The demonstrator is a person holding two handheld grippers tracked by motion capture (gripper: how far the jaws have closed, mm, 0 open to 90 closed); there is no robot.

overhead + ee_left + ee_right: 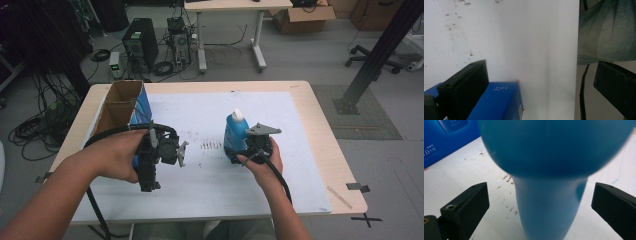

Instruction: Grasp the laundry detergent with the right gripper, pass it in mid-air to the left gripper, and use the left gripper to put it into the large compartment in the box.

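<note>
From the high view, a wooden table (320, 130) carries a white sheet (210, 120) speckled with brown marks near its middle; a blue bottle (235, 135) with a white cap stands upright on the sheet, and an open cardboard box (120, 107) with a blue side sits at the left edge; the right gripper (252, 147) is pressed close against the bottle's near side, while the left gripper (160, 150) hovers beside the box, well apart from the bottle; beyond the table lie a grey floor, a computer tower (140, 45) amid tangled cables, a second desk (235, 25) and a black post at the right.

In the left gripper view, the jaws stand wide apart with nothing between them; the white sheet (524, 45) lies under them, a blue box (496, 102) touches or sits just behind the left jaw, and grey cloth, perhaps the person's clothing, shows at the upper right.

In the right gripper view, the jaws are spread wide on either side of the blue bottle (549, 195), which stands between them without touching either; the stained sheet (474, 167) and the blue box (446, 140) lie behind.
</note>
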